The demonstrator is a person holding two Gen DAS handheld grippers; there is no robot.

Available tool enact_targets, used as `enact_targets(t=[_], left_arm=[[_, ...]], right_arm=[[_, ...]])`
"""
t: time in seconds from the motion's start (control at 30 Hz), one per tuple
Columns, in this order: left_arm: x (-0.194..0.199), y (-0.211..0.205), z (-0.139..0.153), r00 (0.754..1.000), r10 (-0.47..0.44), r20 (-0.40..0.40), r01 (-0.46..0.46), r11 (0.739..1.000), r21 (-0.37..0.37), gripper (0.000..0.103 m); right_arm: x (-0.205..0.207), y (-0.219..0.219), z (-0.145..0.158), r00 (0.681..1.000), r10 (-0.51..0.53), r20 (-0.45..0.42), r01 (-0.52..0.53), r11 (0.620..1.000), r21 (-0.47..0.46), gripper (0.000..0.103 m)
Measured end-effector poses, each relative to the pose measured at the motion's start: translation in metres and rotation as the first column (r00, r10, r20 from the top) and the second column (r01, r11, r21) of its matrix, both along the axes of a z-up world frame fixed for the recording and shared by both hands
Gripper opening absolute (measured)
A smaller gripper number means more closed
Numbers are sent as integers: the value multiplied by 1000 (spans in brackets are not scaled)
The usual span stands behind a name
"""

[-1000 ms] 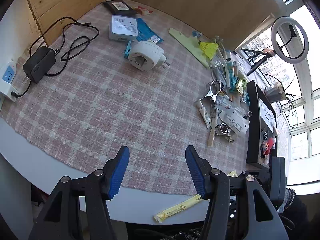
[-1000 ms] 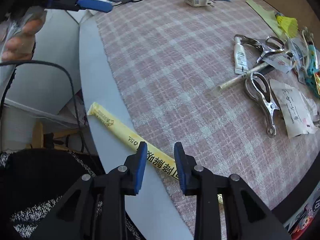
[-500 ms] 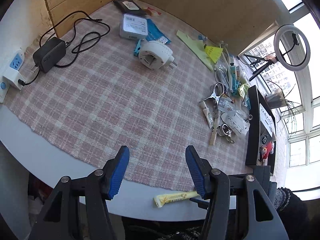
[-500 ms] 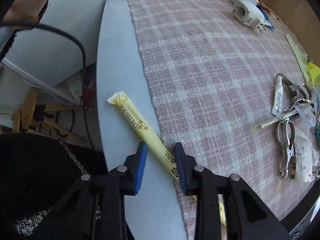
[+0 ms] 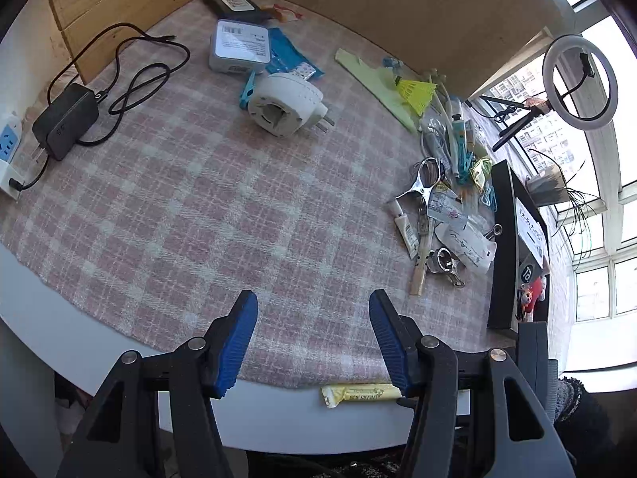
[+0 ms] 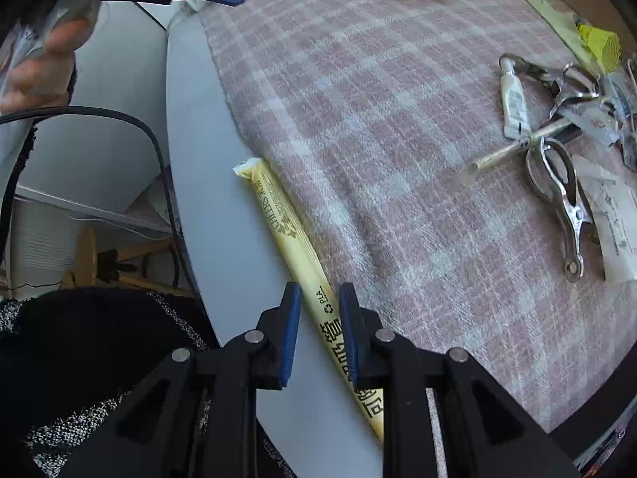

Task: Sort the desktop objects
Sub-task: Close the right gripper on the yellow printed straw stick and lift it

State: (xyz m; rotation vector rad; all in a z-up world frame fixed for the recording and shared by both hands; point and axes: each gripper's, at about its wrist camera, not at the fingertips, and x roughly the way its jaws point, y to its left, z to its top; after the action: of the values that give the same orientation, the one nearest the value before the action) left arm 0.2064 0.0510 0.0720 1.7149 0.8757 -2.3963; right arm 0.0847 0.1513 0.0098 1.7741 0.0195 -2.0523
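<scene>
Since your right gripper (image 6: 316, 330) sits part open around the yellow straw packet (image 6: 292, 247) at the lower middle, closing crooked could flick it off the table edge (image 6: 191, 167); your left gripper (image 5: 312, 338) is wide open.

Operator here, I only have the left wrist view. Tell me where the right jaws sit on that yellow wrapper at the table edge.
Observer: The right gripper straddles the long yellow paper-wrapped straw partway along it, one jaw on each side, with a gap still showing on the left side.

Operator: Report how the wrapper lies.

Observer: It lies diagonally on the bare grey table rim, alongside the edge of the pink plaid cloth, its far end crimped flat.

Operator: Name whatever sits nearest on the cloth.

Observer: A shiny metal spring clamp lies well off to the right, crossed by a thin pale stick, nowhere near the straw.
</scene>
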Motion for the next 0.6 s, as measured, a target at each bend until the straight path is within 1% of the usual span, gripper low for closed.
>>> enact_targets(t=[0.13, 0.2, 0.27, 0.33, 0.37, 0.4, 0.5, 0.6], left_arm=[[-7, 5, -3, 1000, -23, 8, 23, 1000, 4, 55], [-7, 5, -5, 1000, -26, 12, 26, 1000, 7, 55], [-6, 3, -6, 1000, -22, 15, 22, 1000, 9, 55], [-4, 0, -7, 1000, -14, 17, 14, 1000, 12, 55], [-3, -2, -8, 1000, -10, 18, 10, 1000, 14, 55], [-2, -4, -8, 1000, -8, 19, 7, 1000, 17, 55], [-3, -5, -9, 1000, -6, 21, 6, 1000, 5, 55], [-6, -3, -12, 1000, -14, 26, 14, 1000, 0, 55]], right_arm=[[7, -27, 5, 998, 28, -58, -23, 997, 80, 20], [10, -34, 7, 997, 57, -56, -52, 994, 96, 16], [12, -43, 8, 997, 68, -44, -65, 996, 67, 13], [12, -45, 9, 998, 47, -47, -44, 998, 50, 12], [13, -51, 7, 999, 33, -41, -33, 999, 17, 12], [20, -40, 8, 999, 9, -43, -10, 1000, -13, 12], [10, -22, 24, 996, -72, -49, 68, 994, -82, 11], [4, 4, 40, 983, -176, -47, 167, 975, -147, 12]])
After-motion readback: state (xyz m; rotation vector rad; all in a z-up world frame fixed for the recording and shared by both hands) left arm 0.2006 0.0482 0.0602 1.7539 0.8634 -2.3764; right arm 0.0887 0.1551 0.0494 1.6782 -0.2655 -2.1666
